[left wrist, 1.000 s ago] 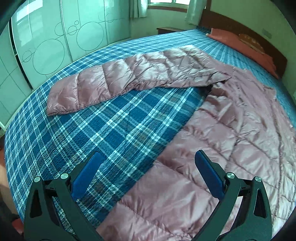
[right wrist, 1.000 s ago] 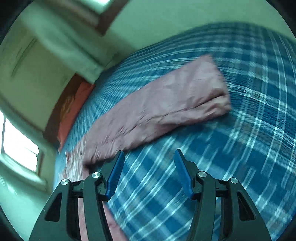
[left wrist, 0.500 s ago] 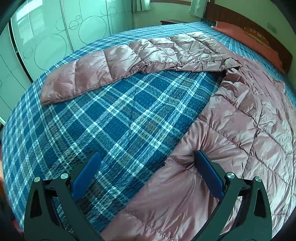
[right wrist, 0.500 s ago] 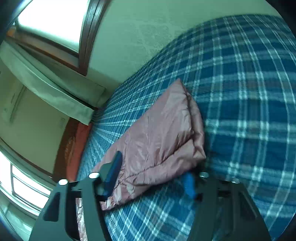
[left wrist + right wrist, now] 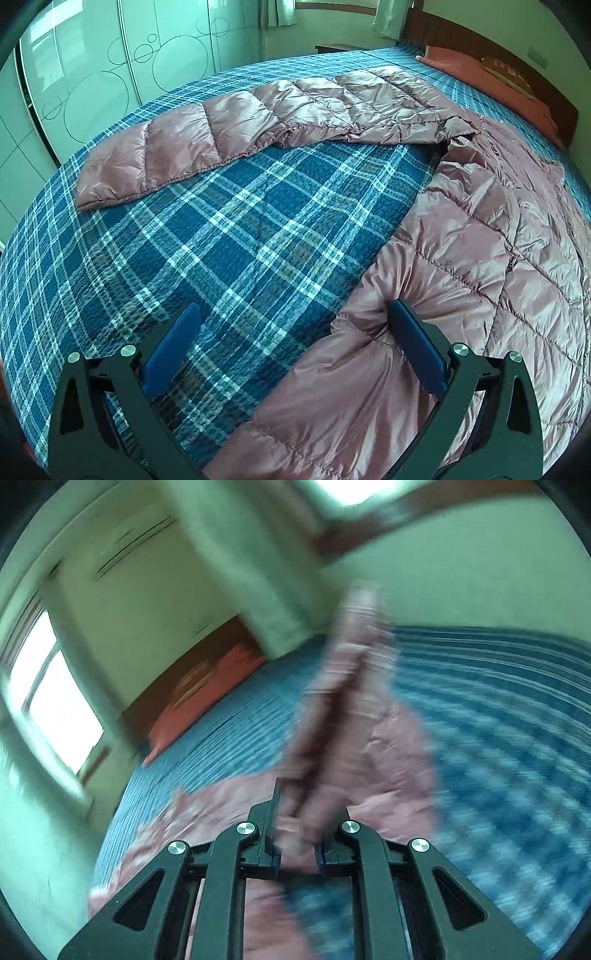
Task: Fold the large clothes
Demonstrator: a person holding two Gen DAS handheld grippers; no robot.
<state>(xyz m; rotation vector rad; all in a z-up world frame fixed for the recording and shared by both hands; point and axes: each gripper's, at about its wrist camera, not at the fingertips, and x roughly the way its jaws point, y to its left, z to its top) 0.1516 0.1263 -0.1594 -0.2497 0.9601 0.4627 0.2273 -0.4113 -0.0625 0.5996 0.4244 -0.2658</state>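
Note:
A mauve quilted down coat (image 5: 491,236) lies spread on the blue plaid bed (image 5: 236,236). One sleeve (image 5: 192,155) stretches out to the left. My left gripper (image 5: 295,328) is open low over the bed, its right finger (image 5: 413,343) pressing into the coat's side edge. In the blurred right wrist view my right gripper (image 5: 297,845) is shut on the other sleeve (image 5: 351,701), which is lifted off the bed and stands up from the jaws.
Green wardrobe doors (image 5: 96,74) stand beyond the bed's left side. A wooden headboard (image 5: 491,44) with orange-red pillows (image 5: 495,81) is at the far right. Windows (image 5: 55,709) and a curtain (image 5: 266,572) show in the right wrist view.
My right gripper came down on the sleeve end, shut on it and lifted it, swinging fast. My left gripper moved forward and lower, its right finger now pushing into the coat's edge.

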